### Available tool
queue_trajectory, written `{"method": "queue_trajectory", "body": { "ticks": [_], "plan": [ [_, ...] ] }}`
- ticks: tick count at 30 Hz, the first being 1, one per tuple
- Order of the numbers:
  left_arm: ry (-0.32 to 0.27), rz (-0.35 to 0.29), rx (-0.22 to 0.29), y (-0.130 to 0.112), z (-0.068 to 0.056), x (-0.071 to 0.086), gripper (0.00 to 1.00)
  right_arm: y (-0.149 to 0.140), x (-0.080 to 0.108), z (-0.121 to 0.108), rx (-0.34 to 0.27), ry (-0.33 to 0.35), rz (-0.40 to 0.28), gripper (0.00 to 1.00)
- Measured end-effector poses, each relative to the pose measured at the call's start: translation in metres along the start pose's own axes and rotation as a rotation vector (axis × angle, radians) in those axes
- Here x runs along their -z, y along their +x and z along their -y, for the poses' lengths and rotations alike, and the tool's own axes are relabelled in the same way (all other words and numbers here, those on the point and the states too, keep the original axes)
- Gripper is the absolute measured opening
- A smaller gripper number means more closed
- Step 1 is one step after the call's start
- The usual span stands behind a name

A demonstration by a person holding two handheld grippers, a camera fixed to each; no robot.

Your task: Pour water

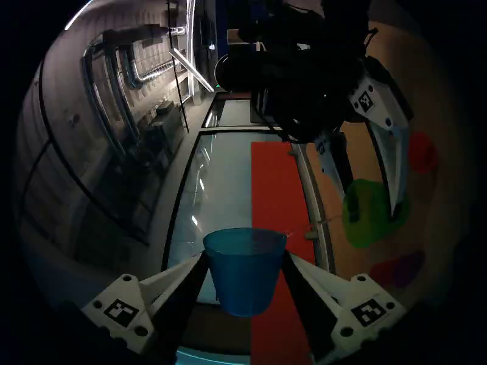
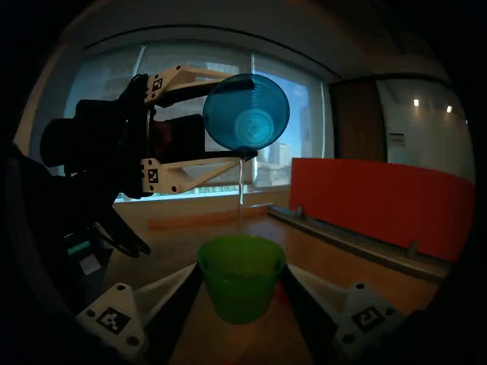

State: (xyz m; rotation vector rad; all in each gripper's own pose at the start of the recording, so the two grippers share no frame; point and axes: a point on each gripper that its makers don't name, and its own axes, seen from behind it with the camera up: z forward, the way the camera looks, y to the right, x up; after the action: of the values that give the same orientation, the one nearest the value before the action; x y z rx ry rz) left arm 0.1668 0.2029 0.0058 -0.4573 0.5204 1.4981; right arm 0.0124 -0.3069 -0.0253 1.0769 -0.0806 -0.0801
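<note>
A thin stream of water [image 2: 241, 188] falls from the tipped blue cup [image 2: 246, 112], clamped in my left gripper [image 1: 246, 264], into the upright green cup [image 2: 241, 283] gripped by my right gripper [image 2: 241, 271], above the wooden table [image 2: 322, 258].

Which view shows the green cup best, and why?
The right gripper view: the green cup is near, upright and whole, held by the right gripper. The left gripper view shows it farther off, dim, partly behind a finger.
</note>
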Motion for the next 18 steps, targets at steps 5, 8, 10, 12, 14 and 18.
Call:
{"method": "queue_trajectory", "body": {
  "ticks": [5,8,10,12,14,18],
  "plan": [
    [0.001,-0.003,-0.02,0.0023,-0.0009,0.0008,0.84,-0.0005,0.0004,-0.0008,0.001,-0.002,0.0,0.9],
    [-0.002,-0.001,-0.026,0.0029,-0.0027,0.0011,0.84,0.0,0.0005,-0.0012,0.0,-0.002,-0.001,0.9],
    [-0.002,-0.001,-0.028,0.0029,-0.0033,0.0011,0.85,0.0002,0.0009,-0.0013,0.001,-0.002,-0.002,0.9],
    [-0.001,0.0,-0.029,0.0029,-0.0037,0.0009,0.84,0.0003,0.0011,-0.0013,0.001,-0.003,-0.002,0.9],
    [-0.001,0.001,-0.029,0.003,-0.004,0.0004,0.84,0.0003,0.0009,-0.0014,0.001,-0.003,-0.002,0.89],
    [-0.002,0.0,-0.029,0.0035,-0.0057,0.0005,0.85,0.0003,0.0007,-0.0016,0.001,-0.004,-0.003,0.9]
  ]
}}
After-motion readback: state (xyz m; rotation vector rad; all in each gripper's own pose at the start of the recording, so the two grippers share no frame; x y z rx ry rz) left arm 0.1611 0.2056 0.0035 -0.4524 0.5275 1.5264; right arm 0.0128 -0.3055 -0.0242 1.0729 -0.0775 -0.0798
